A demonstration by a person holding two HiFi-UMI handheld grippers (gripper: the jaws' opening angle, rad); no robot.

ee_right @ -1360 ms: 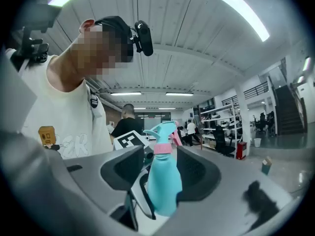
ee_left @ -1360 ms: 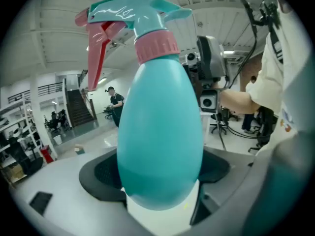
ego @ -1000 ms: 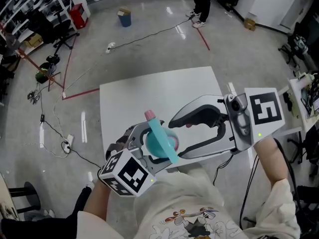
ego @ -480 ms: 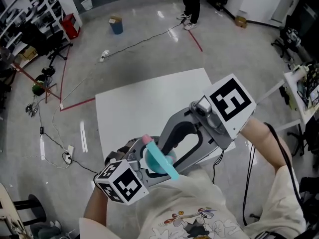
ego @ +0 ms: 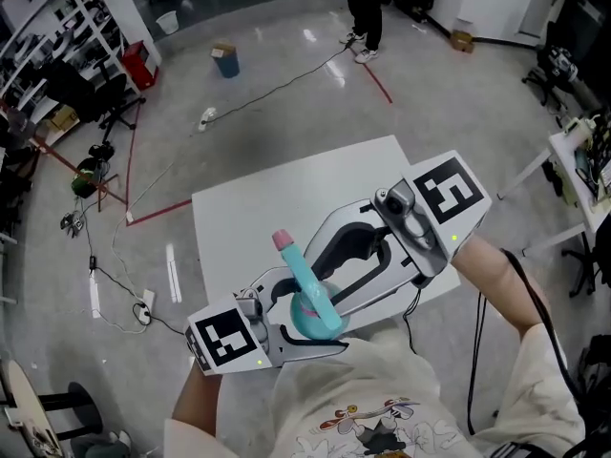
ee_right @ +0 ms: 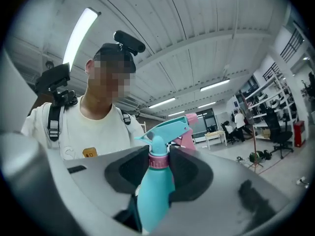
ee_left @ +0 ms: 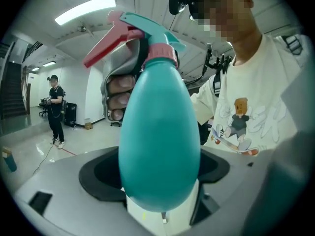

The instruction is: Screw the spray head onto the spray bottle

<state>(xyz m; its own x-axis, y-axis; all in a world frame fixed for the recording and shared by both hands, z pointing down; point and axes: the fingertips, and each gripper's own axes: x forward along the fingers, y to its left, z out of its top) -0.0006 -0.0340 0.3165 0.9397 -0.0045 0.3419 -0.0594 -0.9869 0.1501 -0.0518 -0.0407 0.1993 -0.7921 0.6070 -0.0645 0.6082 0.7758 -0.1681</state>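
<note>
The left gripper (ee_left: 160, 183) stands wide, its jaws clamped on the round teal belly of the spray bottle (ee_left: 160, 132), which it holds upright in the air over the near edge of the white bench (ego: 277, 194). The right gripper (ee_right: 158, 162) comes in from the far right. Its jaws have just been closing and now pinch the pink collar (ee_right: 158, 160) at the bottle's neck, under the teal spray head (ee_right: 167, 128) with its pink trigger. The two grippers cross at the bottle, and in the head view the right one's jaws hide most of the neck. Only the head view shows the bare bench top, the grey floor with loose cables, a blue bin (ego: 227, 62) and a person (ego: 368, 8) standing far off. The left gripper view alone shows fingers (ee_left: 120, 98) wrapped on a handle behind the trigger. The right gripper view alone shows the collar seated between the dark pads.
</note>
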